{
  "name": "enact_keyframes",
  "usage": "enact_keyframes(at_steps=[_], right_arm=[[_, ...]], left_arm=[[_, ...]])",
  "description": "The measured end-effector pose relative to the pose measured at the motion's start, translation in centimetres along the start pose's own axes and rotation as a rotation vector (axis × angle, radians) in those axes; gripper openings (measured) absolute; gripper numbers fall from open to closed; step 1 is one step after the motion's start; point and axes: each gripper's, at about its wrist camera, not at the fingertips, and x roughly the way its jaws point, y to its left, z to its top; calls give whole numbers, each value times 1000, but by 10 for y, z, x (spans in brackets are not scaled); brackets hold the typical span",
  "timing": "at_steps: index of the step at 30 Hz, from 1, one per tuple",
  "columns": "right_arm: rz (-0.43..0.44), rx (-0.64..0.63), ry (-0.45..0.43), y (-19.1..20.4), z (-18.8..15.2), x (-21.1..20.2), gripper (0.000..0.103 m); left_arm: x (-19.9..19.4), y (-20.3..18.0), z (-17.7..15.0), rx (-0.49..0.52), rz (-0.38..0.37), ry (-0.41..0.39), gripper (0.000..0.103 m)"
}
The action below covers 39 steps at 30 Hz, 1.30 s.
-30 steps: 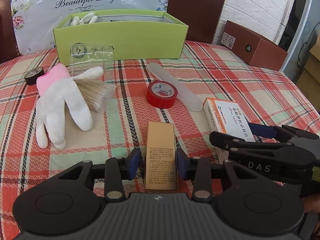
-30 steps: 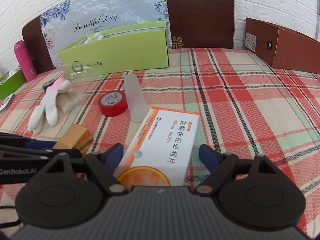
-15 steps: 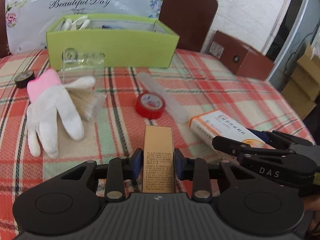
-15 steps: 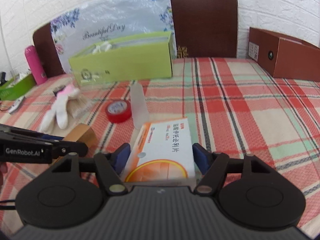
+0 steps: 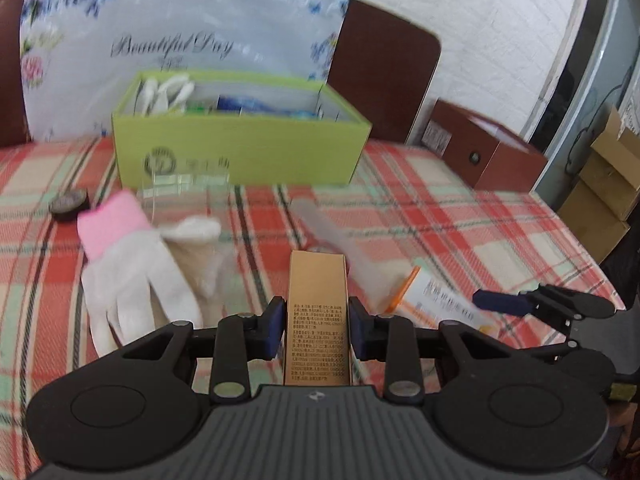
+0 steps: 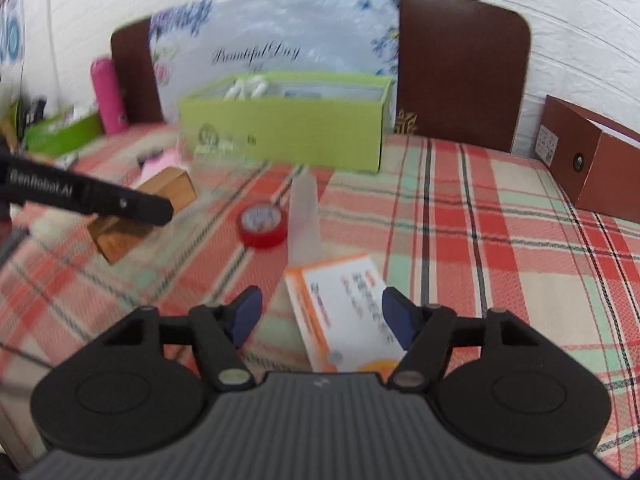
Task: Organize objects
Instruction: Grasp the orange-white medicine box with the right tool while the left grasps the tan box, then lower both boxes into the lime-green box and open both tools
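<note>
**Two cartons between the jaws, green box ahead**

At the far left of the checked tablecloth (image 6: 500, 248) lies a small black tape roll (image 5: 69, 203). Just beside it is a white glove (image 5: 132, 264) with a pink cuff, limp and flat.

Next comes the left gripper (image 5: 316, 328). Its jaws have just been closing and now stand narrow, with both blue pads pressed on the long sides of a slim gold carton (image 5: 317, 280). The right wrist view shows the carton clear of the cloth. It looks light and fairly stiff, though thin card dents easily. A hold low on the long sides, as here, seems sound as long as the squeeze stays gentle.

Behind it, at the back of the table, the open green box (image 5: 240, 152) already holds another glove and some blue items. It is probably where the cartons are meant to go.

A red tape roll (image 6: 262, 222) and a frosted plastic case (image 6: 304, 216) lie touching in mid-table.

Further right, the white and orange medicine box (image 6: 348, 304) sits tilted between the jaws of the right gripper (image 6: 320, 312). These jaws have also just been closing, and they stand at a middling width. The right pad touches the box edge, but a strip of cloth shows between the left pad and the box, so I cannot tell whether the grip is firm. The box is wide, flat, light and probably glossy, so it could swivel. Pads centred on its two long edges would likely hold it best.
</note>
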Motion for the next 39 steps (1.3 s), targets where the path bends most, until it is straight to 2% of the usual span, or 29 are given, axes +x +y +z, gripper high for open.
enact_keyframes(at_steps=[3, 5, 8, 10, 13, 17, 20, 25, 32, 39], right_arm=[[-40, -33, 15, -5, -5, 12, 72], [-14, -38, 50, -13, -3, 23, 81], [44, -22, 113, -23, -4, 39, 81], [55, -19, 103, -23, -5, 37, 70], [90, 23, 106, -17, -3, 28, 69], [207, 150, 21, -21, 16, 5, 68], [228, 188, -77, -26, 44, -9, 68], [208, 239, -197, -34, 97, -5, 68], [141, 241, -295, -39, 166, 42, 69], [28, 200, -282, -42, 203, 110, 69]], left_arm=[[8, 2, -8, -9, -10, 39, 34], [9, 1, -8, -5, -9, 44, 34], [8, 0, -7, 1, -2, 37, 34], [7, 0, -6, 2, 0, 37, 34], [6, -1, -4, 10, 0, 40, 34], [-4, -3, 11, 23, -22, -4, 34], [-13, -5, 31, 36, -32, -58, 34], [-23, -4, 74, 39, -29, -164, 34], [-1, 14, 147, -31, 78, -274, 34], [47, 50, 188, -124, 138, -262, 34]])
